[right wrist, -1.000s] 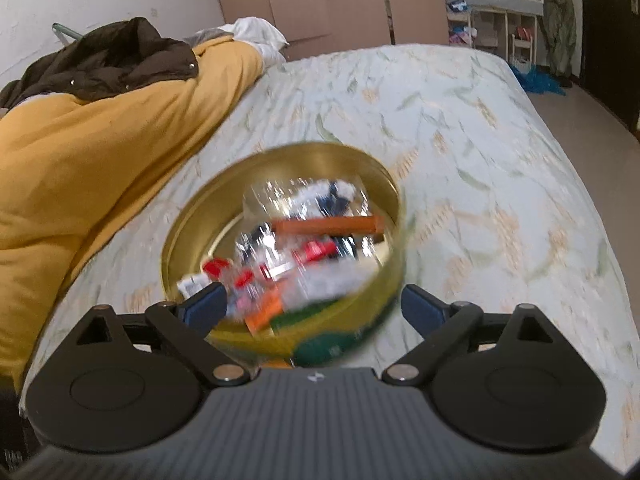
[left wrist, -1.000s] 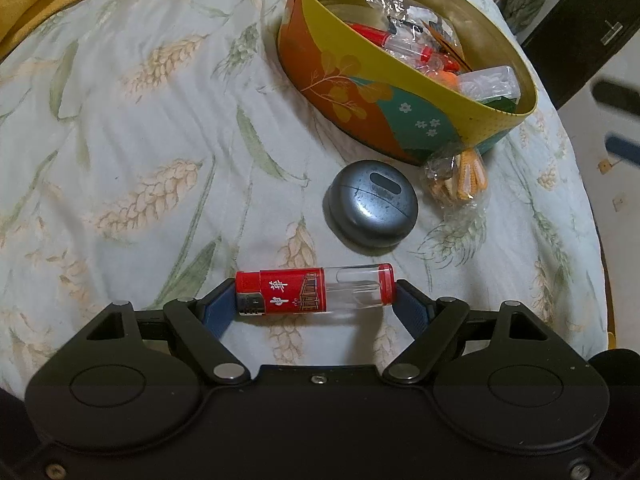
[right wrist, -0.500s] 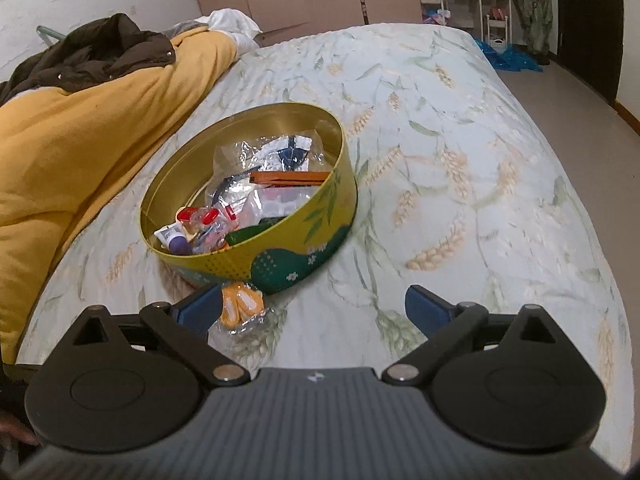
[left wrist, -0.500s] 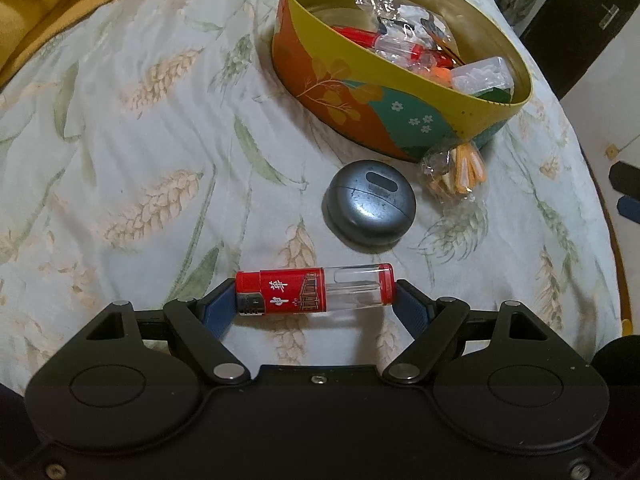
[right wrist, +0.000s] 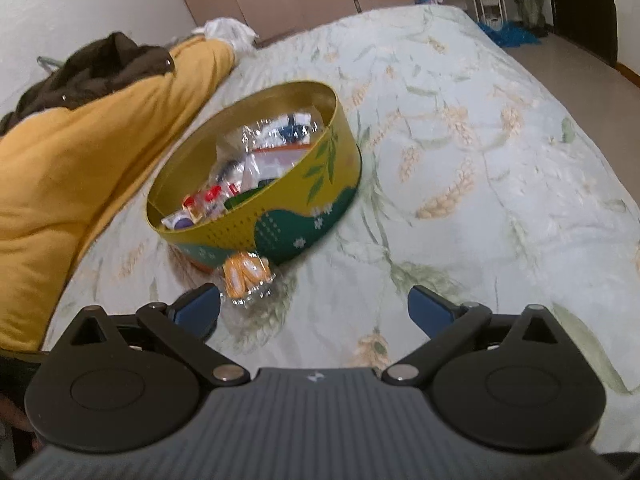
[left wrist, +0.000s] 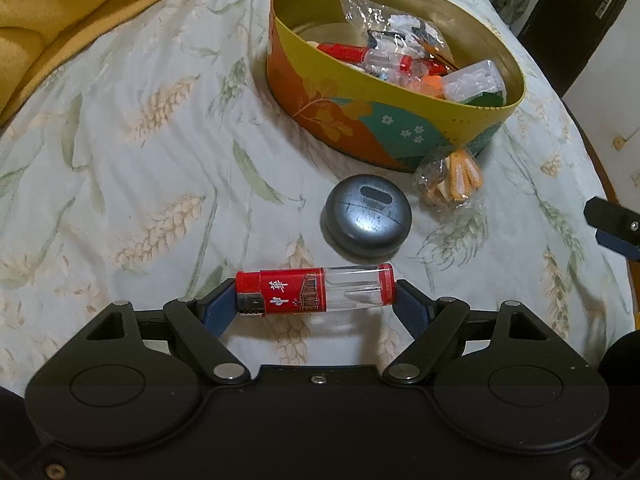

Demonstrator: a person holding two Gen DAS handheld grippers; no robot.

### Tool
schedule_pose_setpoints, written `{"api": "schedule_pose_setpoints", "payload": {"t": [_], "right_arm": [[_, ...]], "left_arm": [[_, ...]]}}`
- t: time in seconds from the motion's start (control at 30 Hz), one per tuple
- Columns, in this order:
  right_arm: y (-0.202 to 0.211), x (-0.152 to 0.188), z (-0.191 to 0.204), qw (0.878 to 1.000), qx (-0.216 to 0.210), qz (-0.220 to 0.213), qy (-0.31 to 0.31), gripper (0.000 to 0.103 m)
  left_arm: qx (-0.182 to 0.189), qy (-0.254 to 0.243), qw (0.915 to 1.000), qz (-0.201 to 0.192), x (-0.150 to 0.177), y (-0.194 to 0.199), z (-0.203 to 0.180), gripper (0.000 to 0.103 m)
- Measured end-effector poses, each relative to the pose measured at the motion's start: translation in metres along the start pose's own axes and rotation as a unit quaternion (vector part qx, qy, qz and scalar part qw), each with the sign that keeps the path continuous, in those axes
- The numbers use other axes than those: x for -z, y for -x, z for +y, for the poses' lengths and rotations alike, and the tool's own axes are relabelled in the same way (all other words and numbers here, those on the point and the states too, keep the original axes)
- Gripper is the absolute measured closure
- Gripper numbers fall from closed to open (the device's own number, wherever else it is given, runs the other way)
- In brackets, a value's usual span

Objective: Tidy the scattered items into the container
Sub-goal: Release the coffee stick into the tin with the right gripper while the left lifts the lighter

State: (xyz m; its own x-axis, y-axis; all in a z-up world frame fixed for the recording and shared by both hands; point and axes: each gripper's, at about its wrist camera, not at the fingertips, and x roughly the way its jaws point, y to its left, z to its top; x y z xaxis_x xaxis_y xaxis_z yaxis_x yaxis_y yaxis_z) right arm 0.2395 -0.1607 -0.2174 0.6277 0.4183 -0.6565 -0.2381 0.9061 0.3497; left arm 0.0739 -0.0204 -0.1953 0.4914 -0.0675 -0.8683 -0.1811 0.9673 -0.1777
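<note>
Blanket: mustard yellow, bunched at the far left on the wheat-print bedsheet.
Left gripper: pinching a red and clear lighter crosswise, one blue pad at each end, held above the sheet.
Round tin: far and right of centre, open, yellow, orange and teal sides; packets and small red pieces lie inside.
Grey disc case: on the sheet between lighter and tin, apart from both.
Bag of orange pieces: clear plastic, right of the case, touching the tin's near wall.
Right gripper: spread wide, holding nothing, hovering near that bag; its left pad sits just beside it. The tin lies beyond.
</note>
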Motion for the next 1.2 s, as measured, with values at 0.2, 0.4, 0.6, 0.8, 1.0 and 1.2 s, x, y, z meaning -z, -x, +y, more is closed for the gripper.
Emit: {"api": "schedule_pose_setpoints", "payload": {"t": [0.2,0.4,0.6,0.8,1.0,1.2], "right_arm": [[-0.005,0.001,-0.002,1.000,-0.004,0.010,-0.008,0.000],[-0.010,0.004,0.001,1.000,-0.012,0.018,-0.004,0.000],[-0.014,0.005,0.002,1.000,-0.013,0.021,-0.005,0.000],[-0.016,0.006,0.002,1.000,-0.014,0.022,-0.007,0.000],[-0.014,0.005,0.000,1.000,-0.018,0.012,-0.012,0.000],[-0.017,0.005,0.000,1.000,-0.018,0.013,-0.015,0.000]], "left_arm": [[0.003,0.008,0.9997,-0.024,-0.016,0.013,-0.002,0.023],[0.014,0.015,0.9978,-0.063,-0.045,0.032,-0.007,0.023],[0.029,0.007,0.9946,-0.099,-0.078,0.047,-0.022,0.023],[0.038,-0.005,0.9920,-0.120,-0.103,0.054,-0.038,0.023],[0.044,-0.017,0.9901,-0.132,-0.118,0.054,-0.051,0.023],[0.041,-0.038,0.9899,-0.130,-0.137,0.040,-0.063,0.023]]}}
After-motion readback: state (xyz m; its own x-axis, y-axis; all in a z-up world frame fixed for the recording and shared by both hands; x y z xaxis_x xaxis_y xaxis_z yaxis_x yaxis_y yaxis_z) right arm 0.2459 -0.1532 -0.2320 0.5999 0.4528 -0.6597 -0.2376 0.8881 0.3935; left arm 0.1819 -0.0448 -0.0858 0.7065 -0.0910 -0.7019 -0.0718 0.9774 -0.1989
